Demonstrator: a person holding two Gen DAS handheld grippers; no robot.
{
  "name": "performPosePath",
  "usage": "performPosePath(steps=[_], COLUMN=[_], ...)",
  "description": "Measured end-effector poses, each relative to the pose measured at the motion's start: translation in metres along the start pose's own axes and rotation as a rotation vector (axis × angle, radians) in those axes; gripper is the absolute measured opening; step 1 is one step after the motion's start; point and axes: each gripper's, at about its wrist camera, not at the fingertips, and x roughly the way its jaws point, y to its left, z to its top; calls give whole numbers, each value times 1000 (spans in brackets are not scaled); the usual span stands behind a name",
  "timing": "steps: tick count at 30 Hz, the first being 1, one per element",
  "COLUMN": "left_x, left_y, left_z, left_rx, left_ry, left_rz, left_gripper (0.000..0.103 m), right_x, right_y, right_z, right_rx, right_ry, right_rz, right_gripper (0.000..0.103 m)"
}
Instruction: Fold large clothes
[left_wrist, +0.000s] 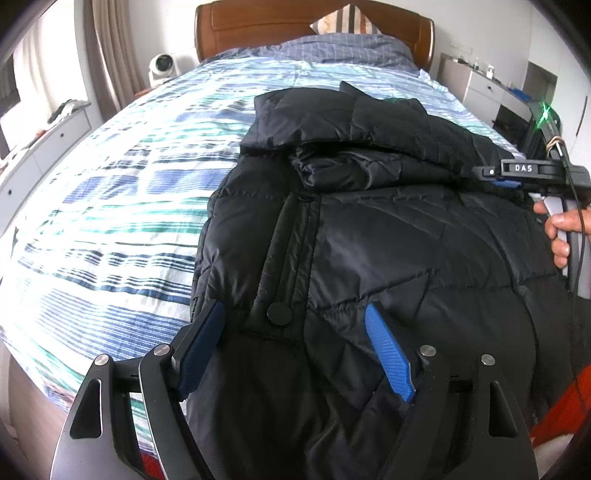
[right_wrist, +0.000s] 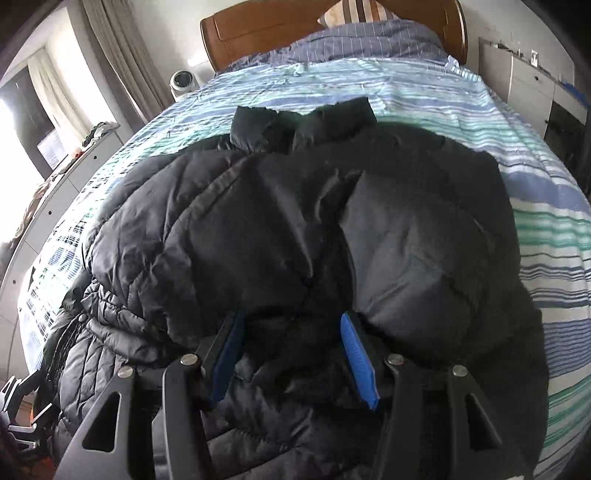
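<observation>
A black quilted puffer jacket (left_wrist: 369, 240) lies front up on the striped bed sheet (left_wrist: 129, 203), one sleeve folded across its chest. My left gripper (left_wrist: 293, 308) hovers open over the lower front, its blue pads either side of a round button (left_wrist: 279, 314) and off the fabric. A hand (left_wrist: 559, 229) holds my right gripper (left_wrist: 487, 176) at the jacket's right edge. In the right wrist view the right gripper (right_wrist: 291, 317) is sunk into the jacket (right_wrist: 258, 221) with a thick bulge of fabric between its pads. The collar (right_wrist: 303, 122) points toward the headboard.
The wooden headboard (left_wrist: 258, 26) and pillows close the far end of the bed. A white fan (left_wrist: 162, 66) and a drawer unit (left_wrist: 55, 140) stand on the left, a white cabinet (left_wrist: 487, 88) on the right. Bare striped sheet (right_wrist: 535, 166) surrounds the jacket.
</observation>
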Motion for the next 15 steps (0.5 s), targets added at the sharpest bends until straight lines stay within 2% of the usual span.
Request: performPosePath(steps=[11,15], left_x=[-20,-31], left_y=[11,11], left_z=[18,33], left_rx=[-35,-8], left_ry=[-6,-17], left_rz=[-38,-55], left_gripper=[81,82], right_x=[5,5], right_y=[2,1], right_z=[-6,-6], right_rx=[-8,-9], right_ry=[1,2], right_rz=[-19,-19], right_gripper=[55,55])
